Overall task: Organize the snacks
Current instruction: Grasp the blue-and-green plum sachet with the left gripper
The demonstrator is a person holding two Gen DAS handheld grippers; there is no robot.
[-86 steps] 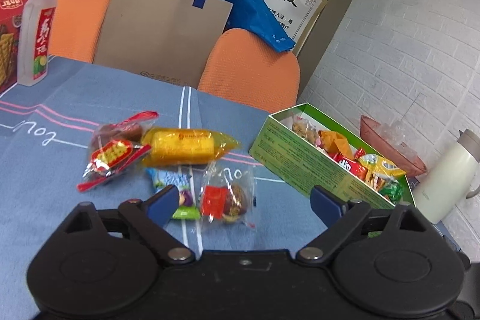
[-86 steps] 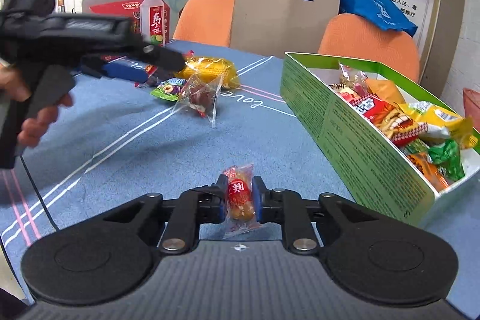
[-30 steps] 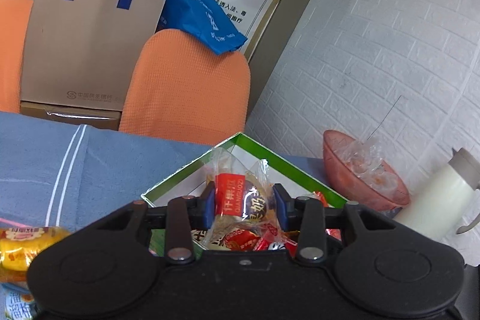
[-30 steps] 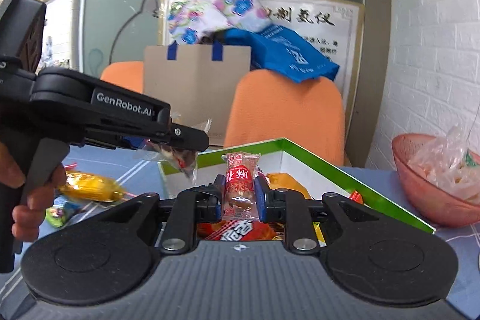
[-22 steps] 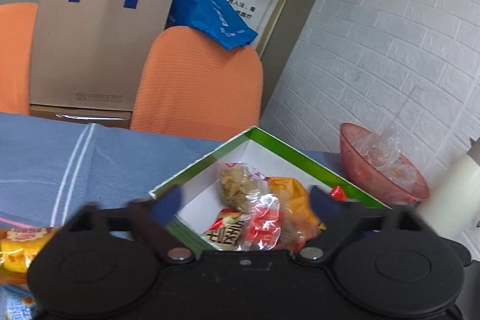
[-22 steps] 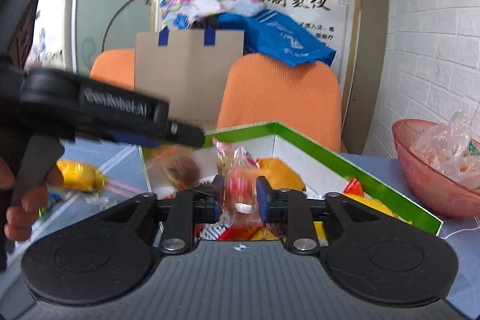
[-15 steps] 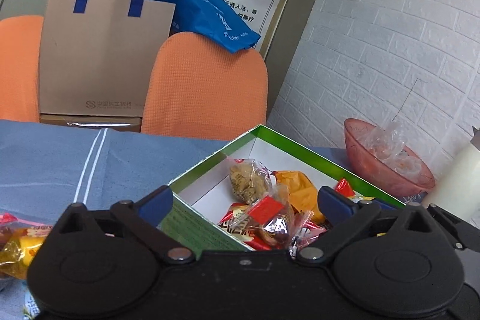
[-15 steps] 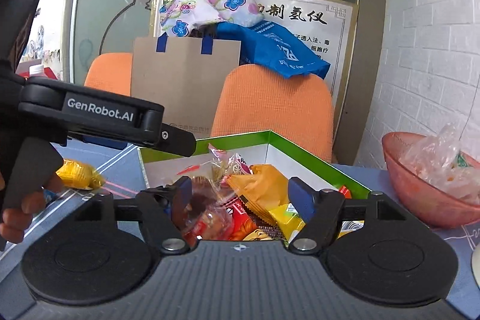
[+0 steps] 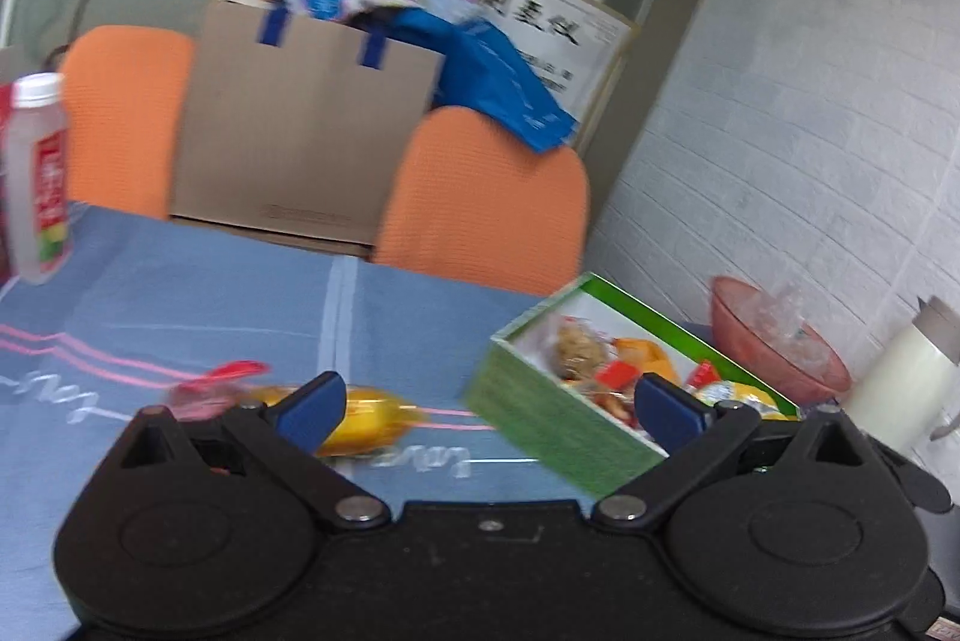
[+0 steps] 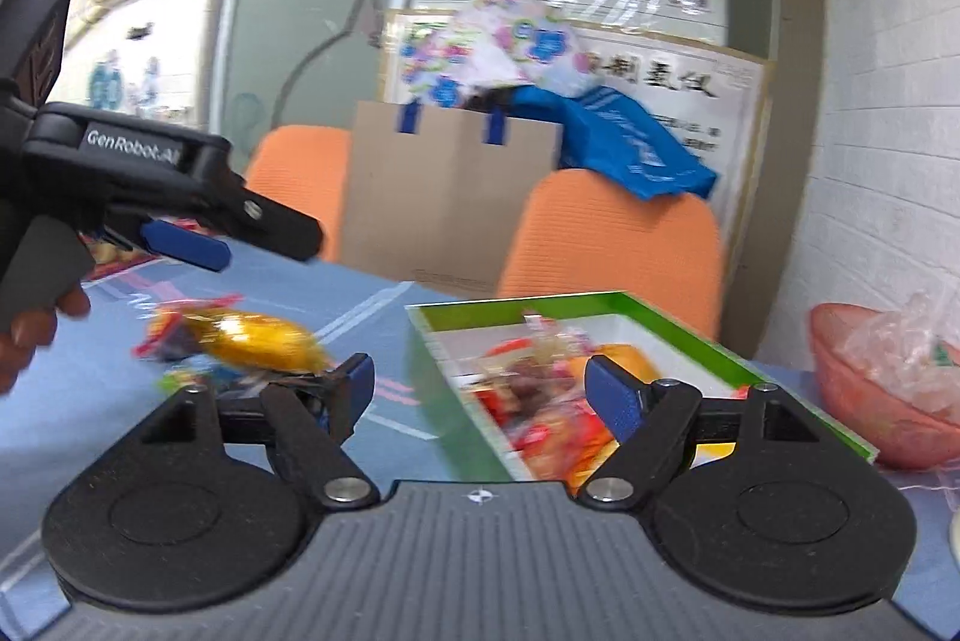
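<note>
Both drops into the box look done; this reads as the swing toward the loose snacks for the next pick.

Left gripper (image 9: 489,404): jaws have just been opening and stand spread wide, nothing between the blue pads. It points at the blue tablecloth (image 9: 180,305), between the loose snacks and the box.

Right gripper (image 10: 479,389): jaws likewise just opened, spread wide and empty. It hangs over the near corner of the box.

Green-walled, white-lined cardboard box (image 9: 549,419): sits at the right of the table, open-topped, already holding a mixed heap of wrapped snacks (image 10: 543,401).

Remaining on the cloth, left of the box and apart from it: a long yellow-gold foil-wrapped snack (image 9: 366,416), a red-wrapped packet (image 9: 210,389) touching its far end, and smaller packets beside them, too blurred to count.

Nearby, not part of the sort: a clear plastic drink bottle with a red label (image 9: 36,179), a pink translucent bowl (image 9: 774,347).

Next move, as judged: lower one gripper over the yellow-gold snack, straddle its narrow width, then close. The foil looks slippery, so grip mid-body.
</note>
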